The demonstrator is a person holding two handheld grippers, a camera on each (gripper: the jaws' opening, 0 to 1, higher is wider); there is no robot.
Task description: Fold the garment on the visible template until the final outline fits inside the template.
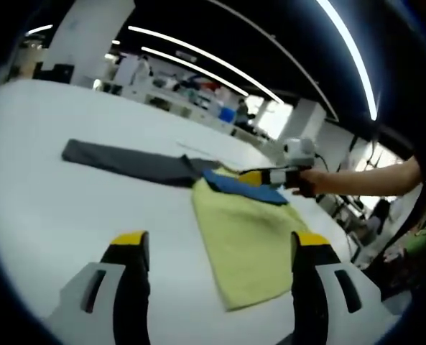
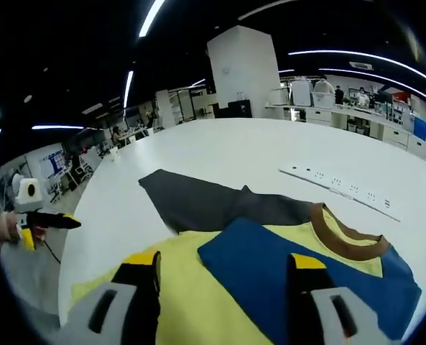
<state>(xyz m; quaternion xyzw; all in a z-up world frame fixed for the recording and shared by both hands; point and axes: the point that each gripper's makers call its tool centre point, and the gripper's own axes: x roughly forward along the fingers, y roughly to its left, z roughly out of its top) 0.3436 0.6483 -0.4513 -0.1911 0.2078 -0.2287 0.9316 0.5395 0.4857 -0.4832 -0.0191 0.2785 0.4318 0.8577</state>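
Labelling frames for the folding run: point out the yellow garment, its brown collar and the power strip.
yellow garment (image 1: 248,244): left gripper view, middle of the yellow body.
brown collar (image 2: 345,241): right gripper view, curved neckline band.
power strip (image 2: 340,188): right gripper view, middle of the white strip.

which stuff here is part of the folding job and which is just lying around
Part of the job:
- yellow and blue garment
- dark grey template
- left gripper
- right gripper

Just lying about:
- white power strip
- white table itself, as the work surface
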